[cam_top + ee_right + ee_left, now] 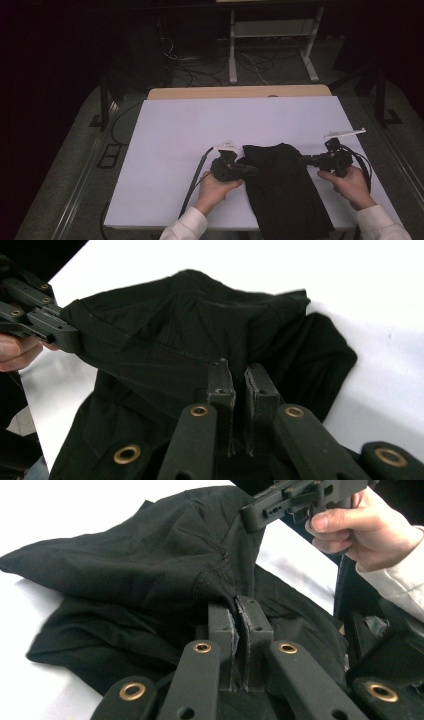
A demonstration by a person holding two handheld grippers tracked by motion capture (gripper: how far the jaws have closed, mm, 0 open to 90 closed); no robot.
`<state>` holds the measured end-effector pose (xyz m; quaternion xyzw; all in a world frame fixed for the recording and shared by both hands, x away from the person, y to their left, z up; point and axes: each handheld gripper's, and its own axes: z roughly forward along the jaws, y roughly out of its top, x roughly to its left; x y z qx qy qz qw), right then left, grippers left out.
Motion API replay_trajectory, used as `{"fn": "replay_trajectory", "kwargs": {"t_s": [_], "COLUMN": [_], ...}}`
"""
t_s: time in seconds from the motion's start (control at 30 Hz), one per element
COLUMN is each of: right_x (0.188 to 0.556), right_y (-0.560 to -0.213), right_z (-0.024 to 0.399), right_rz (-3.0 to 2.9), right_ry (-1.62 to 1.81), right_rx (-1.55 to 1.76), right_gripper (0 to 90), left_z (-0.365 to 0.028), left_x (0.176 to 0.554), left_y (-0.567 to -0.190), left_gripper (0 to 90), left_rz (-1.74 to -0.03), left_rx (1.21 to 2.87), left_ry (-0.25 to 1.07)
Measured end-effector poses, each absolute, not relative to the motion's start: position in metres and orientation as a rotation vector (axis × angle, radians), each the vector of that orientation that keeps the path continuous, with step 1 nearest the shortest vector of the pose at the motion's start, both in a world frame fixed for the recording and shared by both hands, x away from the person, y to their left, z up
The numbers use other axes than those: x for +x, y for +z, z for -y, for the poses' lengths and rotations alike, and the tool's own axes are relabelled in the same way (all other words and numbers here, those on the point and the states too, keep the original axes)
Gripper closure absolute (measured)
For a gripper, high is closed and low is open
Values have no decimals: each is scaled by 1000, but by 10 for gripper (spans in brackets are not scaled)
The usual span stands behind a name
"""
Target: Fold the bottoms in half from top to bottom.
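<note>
Grippers, left (252,171) and right (303,159), are both clamping the crumpled black fabric garment (280,185) (lifted between them) near the white desk's (175,150) front edge.

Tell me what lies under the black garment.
Under the black garment lies the white table, bare around its edges. Whatever sits beneath its folds is covered. The left gripper and right gripper pinch its sides.

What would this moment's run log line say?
left gripper: shut on black garment | right gripper: shut on black garment | garment: partly lifted, rest on white table
</note>
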<state>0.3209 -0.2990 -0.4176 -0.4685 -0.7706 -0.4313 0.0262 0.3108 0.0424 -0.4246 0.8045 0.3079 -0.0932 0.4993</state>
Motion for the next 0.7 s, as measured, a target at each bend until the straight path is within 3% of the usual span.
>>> {"fn": "replay_trajectory", "kwargs": {"t_s": [0.7], "right_x": [299], "right_y": [-431], "right_z": [304], "right_rz": [2427], "right_ry": [-1198], "right_rx": [-1393], "right_gripper": [819], "left_z": [-40], "left_x": [294], "left_y": [-440], "left_gripper": [878], "left_rz": [-717], "left_rx": [2031], "left_ry": [-277]}}
